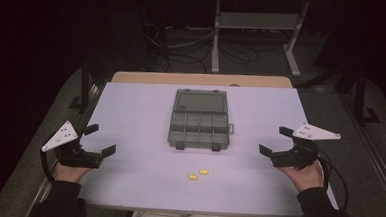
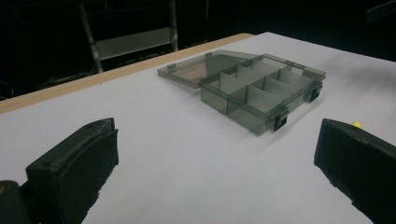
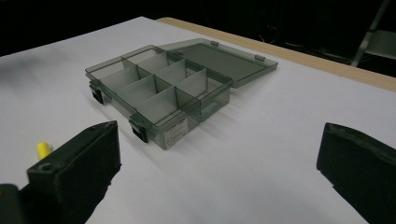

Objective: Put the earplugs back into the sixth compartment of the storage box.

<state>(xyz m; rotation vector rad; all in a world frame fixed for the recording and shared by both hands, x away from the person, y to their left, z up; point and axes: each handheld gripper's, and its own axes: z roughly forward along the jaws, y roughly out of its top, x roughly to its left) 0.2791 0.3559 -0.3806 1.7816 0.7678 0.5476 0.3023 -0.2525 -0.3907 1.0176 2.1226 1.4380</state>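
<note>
Two grippers are waiting at the sides of a big white table [image 1: 127, 185], and nothing is between their jaws. The left gripper [image 1: 99, 139] is sitting near the left edge with its jaws spread wide. The right gripper [image 1: 275, 139] is sitting near the right edge, and its jaws are spread wide too.

Next in size, a grey see-through box [image 1: 199, 128] is lying in the middle of the table, well apart from both grippers. Its lid [image 1: 201, 100] is lying flat open behind it. Thin walls are splitting the box into small compartments, and they all look empty. The box looks light, hard and a bit slippery, so it may slide if pushed.

Smallest of all, two yellow pieces [image 1: 198, 174] are lying near the front edge, just in front of the box. They are probably very light and may roll away. Pinching one across its short middle looks best.

A small white label [image 3: 175, 132] is sticking on the box's side, but its writing is too tiny to read.
</note>
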